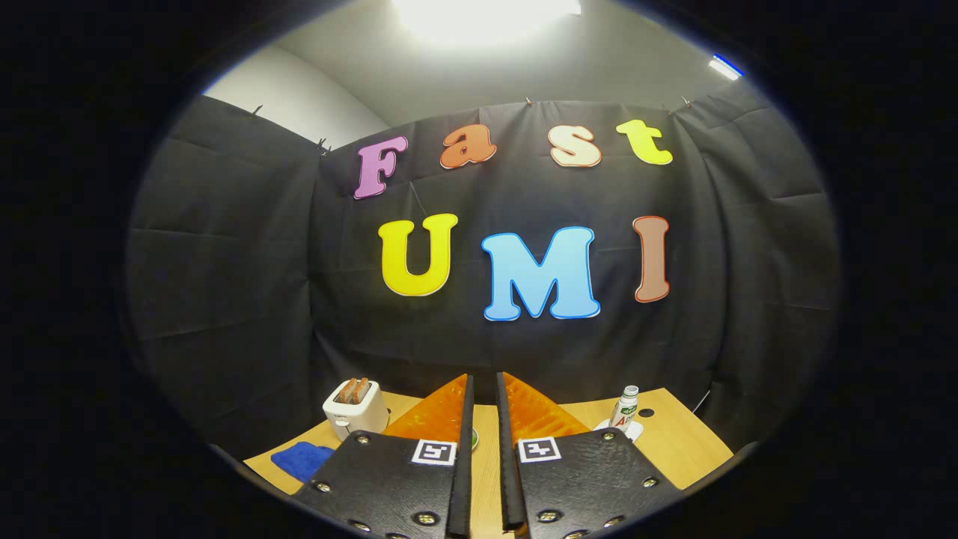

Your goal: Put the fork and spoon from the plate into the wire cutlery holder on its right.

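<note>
While the gripper (485, 419) points level over the table (673, 442), its two fingers stand nearly together with a narrow slot between them. Nothing sits in that slot; bare wood shows through it. The grip is released, holding nothing.

Just beyond the left finger, a small green-rimmed patch (474, 438) peeks out at the inner edge. It is too hidden to tell what it is.

Left of the fingers stands a white toaster (355, 410) with two slices of toast (353, 389) upright in its slots. Nearer than the toaster, a blue cloth (301, 459) lies flat on the table, close to the edge.

Right of the fingers stands a small bottle (624, 408) with a white cap, upright on a pale coaster (632, 432). Its label is not legible. Just right of the bottle, a dark round hole (647, 412) marks the tabletop.

Fork, spoon, plate and wire holder: I cannot tell where they lie; the fingers cover the middle of the table.

Behind the table hangs the black cloth wall (224, 299). Above it, a pale ceiling with a bright lamp (486, 11).
</note>
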A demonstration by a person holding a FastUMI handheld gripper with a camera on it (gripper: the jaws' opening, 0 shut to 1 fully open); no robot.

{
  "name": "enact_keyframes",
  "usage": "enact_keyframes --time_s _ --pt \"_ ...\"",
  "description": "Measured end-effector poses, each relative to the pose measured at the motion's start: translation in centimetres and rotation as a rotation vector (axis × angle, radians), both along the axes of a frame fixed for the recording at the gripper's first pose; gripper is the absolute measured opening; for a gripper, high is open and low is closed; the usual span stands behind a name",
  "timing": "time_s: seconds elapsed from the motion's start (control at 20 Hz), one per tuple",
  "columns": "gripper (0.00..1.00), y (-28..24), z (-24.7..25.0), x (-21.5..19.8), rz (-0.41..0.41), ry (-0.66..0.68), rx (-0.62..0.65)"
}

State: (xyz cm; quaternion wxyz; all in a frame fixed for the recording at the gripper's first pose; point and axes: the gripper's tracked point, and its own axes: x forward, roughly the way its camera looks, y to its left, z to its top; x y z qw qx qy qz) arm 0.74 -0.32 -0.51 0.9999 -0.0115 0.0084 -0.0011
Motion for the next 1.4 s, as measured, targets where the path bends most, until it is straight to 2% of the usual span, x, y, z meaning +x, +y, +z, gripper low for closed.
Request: enact_keyframes --time_s 0.3,0.5,0.7,0.95,1.15,1.4 --pt "0.16 0.9 -2.6 0.6 0.029 0.085 -0.004" --pt "0.17 2.2 -6.0 0.9 0.069 0.194 0.008" --pt "0.17 4.3 -12.2 0.9 0.136 0.401 0.039" --pt "0.17 6.5 -21.1 -1.0 0.189 0.675 0.095" --pt "0.17 7.4 -27.5 -3.2 0.164 0.879 0.213" --pt "0.18 8.1 -33.4 -5.9 0.122 1.06 0.304"
